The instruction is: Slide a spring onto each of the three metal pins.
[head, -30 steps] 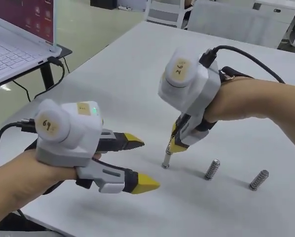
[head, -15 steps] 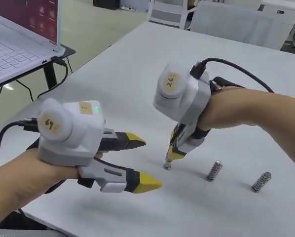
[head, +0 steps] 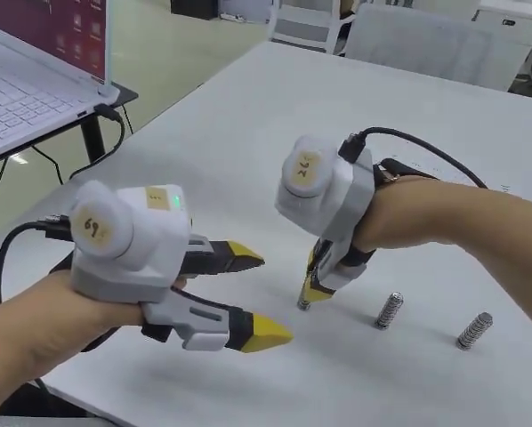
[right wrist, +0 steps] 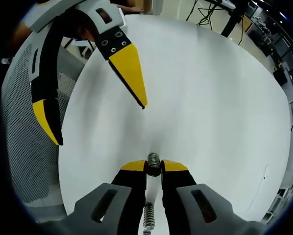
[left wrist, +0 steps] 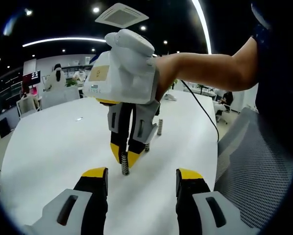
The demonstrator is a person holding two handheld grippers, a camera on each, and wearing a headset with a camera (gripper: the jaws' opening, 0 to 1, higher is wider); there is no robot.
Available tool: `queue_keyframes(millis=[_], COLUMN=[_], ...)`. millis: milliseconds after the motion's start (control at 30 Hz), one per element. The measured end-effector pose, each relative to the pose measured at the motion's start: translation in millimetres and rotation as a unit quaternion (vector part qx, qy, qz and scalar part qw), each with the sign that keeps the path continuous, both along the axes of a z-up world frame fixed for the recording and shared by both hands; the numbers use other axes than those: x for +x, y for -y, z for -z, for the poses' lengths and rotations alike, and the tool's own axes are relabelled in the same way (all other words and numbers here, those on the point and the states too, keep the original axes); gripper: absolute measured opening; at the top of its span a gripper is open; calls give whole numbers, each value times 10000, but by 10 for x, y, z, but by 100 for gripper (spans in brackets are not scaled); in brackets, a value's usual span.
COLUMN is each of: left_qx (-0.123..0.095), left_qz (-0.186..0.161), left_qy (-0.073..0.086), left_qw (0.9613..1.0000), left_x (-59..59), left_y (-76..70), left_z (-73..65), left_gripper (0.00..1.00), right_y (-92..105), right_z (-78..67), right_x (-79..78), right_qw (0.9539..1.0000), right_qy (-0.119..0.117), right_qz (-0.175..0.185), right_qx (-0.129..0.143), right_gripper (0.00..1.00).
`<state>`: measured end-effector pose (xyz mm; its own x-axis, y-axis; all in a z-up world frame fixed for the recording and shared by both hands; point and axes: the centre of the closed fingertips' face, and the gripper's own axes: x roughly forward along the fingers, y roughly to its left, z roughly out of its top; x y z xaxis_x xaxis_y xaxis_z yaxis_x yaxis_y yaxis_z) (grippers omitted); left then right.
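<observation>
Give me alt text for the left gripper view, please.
The right gripper reaches down, jaws shut on a spring standing upright on the white table. Two more springs stand behind it. The left gripper has its yellow-tipped jaws open in the foreground.

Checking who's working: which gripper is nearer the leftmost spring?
Right. The right gripper is shut on the spring; the left gripper hovers open to its left, apart.

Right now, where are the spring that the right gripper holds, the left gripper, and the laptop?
spring (right wrist: 154,164): right gripper view, its top coil between the jaws.
left gripper (head: 270,296): head view, midway between its yellow fingertips.
laptop (head: 21,89): head view, on its keyboard.
</observation>
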<state>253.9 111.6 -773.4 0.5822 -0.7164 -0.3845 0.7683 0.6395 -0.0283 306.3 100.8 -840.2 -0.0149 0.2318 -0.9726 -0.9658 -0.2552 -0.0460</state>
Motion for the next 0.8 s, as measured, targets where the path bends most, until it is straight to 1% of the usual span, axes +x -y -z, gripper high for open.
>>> queue_keyframes(millis=[533, 700, 800], left_qx=[34, 34, 40], left_qz=[21, 12, 11], left_qy=[-32, -38, -38], left_qw=[10000, 10000, 10000], left_x=[-7, -8, -7], left_y=[11, 8, 7], left_z=[14, 17, 19], left_gripper=[50, 50, 50], right_y=[-18, -5, -6], right_z=[40, 46, 35], right_x=[30, 23, 19], right_qw=[10000, 10000, 9999], right_qy=[-11, -12, -13], right_qz=[40, 40, 67], right_qx=[86, 83, 128], right_gripper=[9, 13, 15])
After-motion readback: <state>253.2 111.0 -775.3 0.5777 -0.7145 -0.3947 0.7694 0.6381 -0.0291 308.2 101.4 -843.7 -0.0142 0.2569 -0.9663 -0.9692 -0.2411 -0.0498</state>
